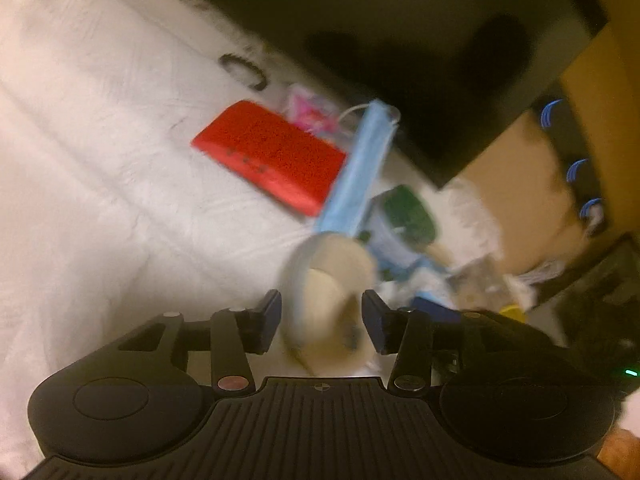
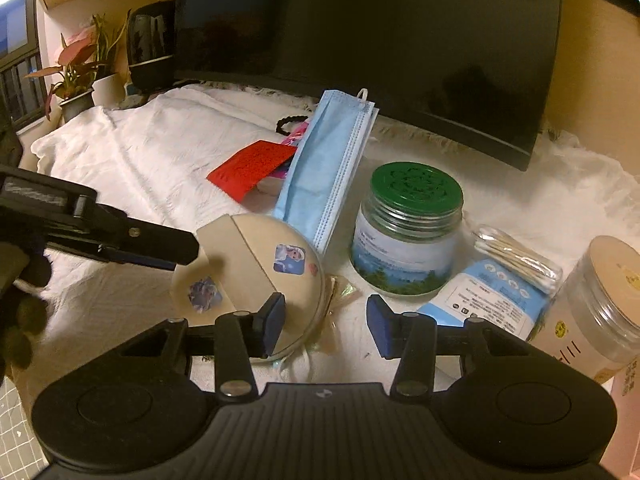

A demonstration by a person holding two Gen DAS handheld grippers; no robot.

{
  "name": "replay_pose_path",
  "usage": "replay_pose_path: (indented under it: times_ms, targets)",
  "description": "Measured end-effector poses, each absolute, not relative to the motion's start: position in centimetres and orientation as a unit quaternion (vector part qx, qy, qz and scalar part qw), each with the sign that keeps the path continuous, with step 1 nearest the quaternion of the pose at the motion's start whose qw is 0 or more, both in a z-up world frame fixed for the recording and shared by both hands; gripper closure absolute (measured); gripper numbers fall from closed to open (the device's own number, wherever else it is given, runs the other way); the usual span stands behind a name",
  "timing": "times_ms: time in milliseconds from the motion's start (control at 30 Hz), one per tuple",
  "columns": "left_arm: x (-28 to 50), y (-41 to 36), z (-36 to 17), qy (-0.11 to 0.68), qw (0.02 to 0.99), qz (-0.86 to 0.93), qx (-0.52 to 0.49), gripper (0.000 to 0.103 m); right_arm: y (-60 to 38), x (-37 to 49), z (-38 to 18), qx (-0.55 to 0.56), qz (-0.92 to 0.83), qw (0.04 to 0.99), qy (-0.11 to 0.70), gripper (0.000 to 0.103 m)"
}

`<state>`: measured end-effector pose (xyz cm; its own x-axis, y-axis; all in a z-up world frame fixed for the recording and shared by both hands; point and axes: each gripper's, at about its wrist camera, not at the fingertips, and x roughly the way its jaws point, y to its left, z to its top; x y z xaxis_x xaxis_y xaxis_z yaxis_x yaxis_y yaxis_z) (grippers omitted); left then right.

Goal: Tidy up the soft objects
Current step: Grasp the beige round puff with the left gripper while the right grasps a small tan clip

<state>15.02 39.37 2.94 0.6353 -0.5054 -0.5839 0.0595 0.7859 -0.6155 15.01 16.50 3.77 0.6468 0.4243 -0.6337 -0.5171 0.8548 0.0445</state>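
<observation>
Two grippers meet at one thing: the round beige case with stickers on its lid, lying on the white cloth at about 7 o'clock from the blue mask. The left gripper stands half wide, its jaws either side of the case; that view is blurred, so we cannot tell whether the pads touch it, though a gap shows on both sides. The right gripper is also partly spread and holds nothing; its left pad overlaps the case's near rim in that view, while the right pad hangs over bare cloth.

We judge the step in hand to be taking up the case. To do it well, we would center it between the left jaws, close on the rim rather than the lid, and keep the right gripper clear of the mask leaning just beyond. The loose wrapper at the case's 3 o'clock could drag along.

The worktop is covered with wrinkled white cloth. A red card lies at 11 o'clock from the case, a green-lidded jar at 2 o'clock, cotton swabs and a clear tub further right. A dark monitor stands behind, potted plants at far left.
</observation>
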Motion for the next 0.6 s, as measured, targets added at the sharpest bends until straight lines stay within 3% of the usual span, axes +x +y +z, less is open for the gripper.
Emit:
replay_pose_path:
  times_ms: [33,133,267,467,600]
  targets:
    - [15.3,39.1,2.8,0.397,0.861,-0.155,-0.28,0.048,16.5,15.0,3.8,-0.071,0.26,0.904,0.331,0.057]
    - [16.1,38.2,2.8,0.394,0.859,-0.163,-0.283,0.049,16.3,14.8,3.7,-0.07,0.263,0.904,0.33,0.057]
    - [16.8,36.3,2.8,0.404,0.865,-0.169,-0.247,0.041,16.1,14.6,3.5,-0.073,0.268,0.904,0.326,0.058]
    - [14.8,36.3,4.5,0.364,0.862,-0.222,-0.274,0.044,14.9,14.3,3.4,-0.069,0.262,0.905,0.328,0.061]
    - [15.2,34.6,4.7,0.379,0.874,-0.184,-0.241,0.047,14.8,14.3,2.9,-0.071,0.265,0.902,0.334,0.061]
